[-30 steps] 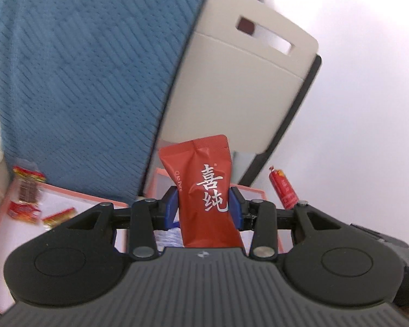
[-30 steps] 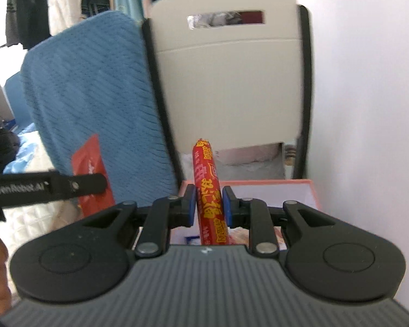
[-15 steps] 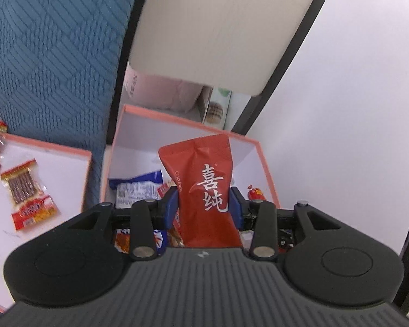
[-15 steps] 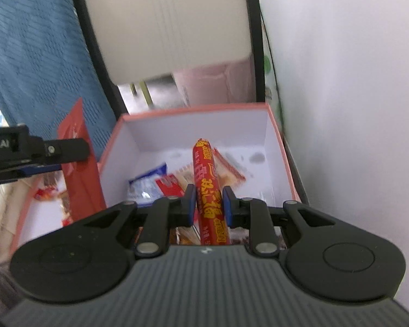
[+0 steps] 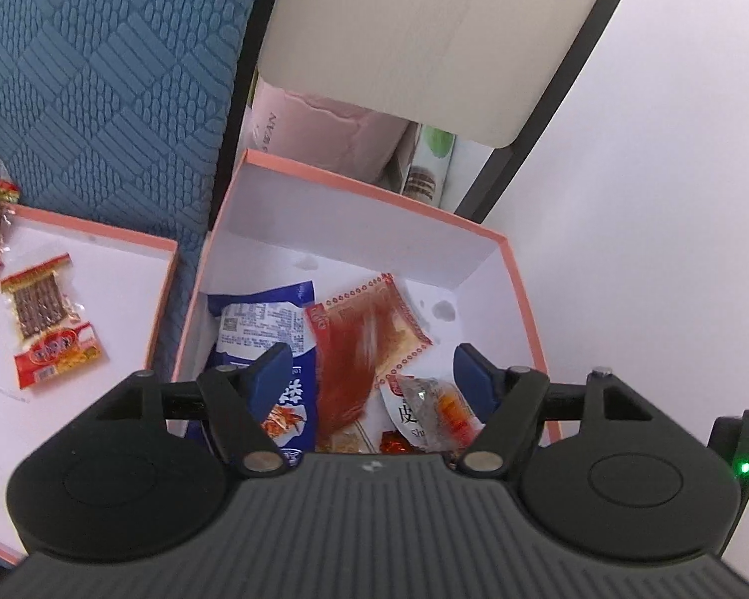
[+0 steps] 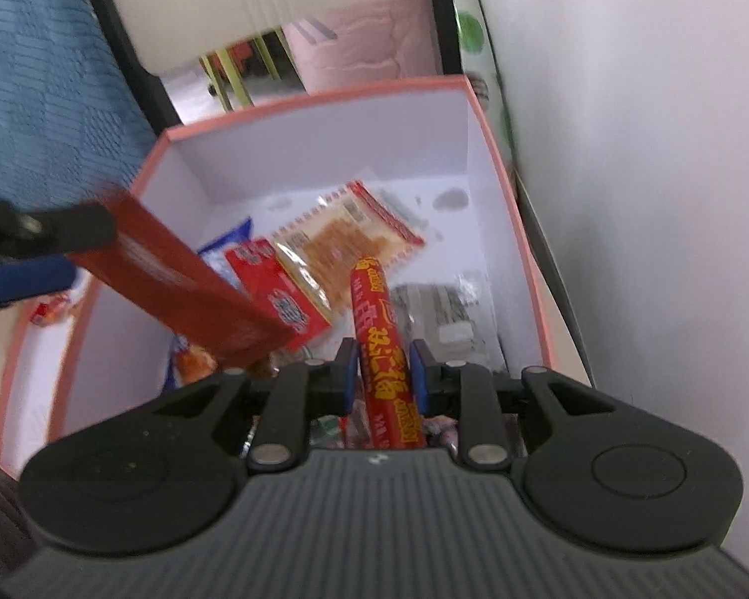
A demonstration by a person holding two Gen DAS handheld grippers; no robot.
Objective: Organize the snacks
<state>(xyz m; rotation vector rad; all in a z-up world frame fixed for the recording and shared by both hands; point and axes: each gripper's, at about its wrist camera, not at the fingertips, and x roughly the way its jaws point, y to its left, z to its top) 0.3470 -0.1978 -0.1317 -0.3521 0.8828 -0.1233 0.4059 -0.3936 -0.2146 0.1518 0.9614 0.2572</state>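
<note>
Left gripper (image 5: 372,367) has just sprung wide open, the blurred red pouch (image 5: 347,364) loose between its jaws over the pink-rimmed box (image 5: 519,289). Only the right view shows the right gripper (image 6: 382,372), jaws just easing apart, sausage stick (image 6: 382,344) still between them. Box holds a blue packet (image 5: 264,319) and other snacks; the lid (image 5: 125,299) alongside has jerky packs (image 5: 42,299).
</note>
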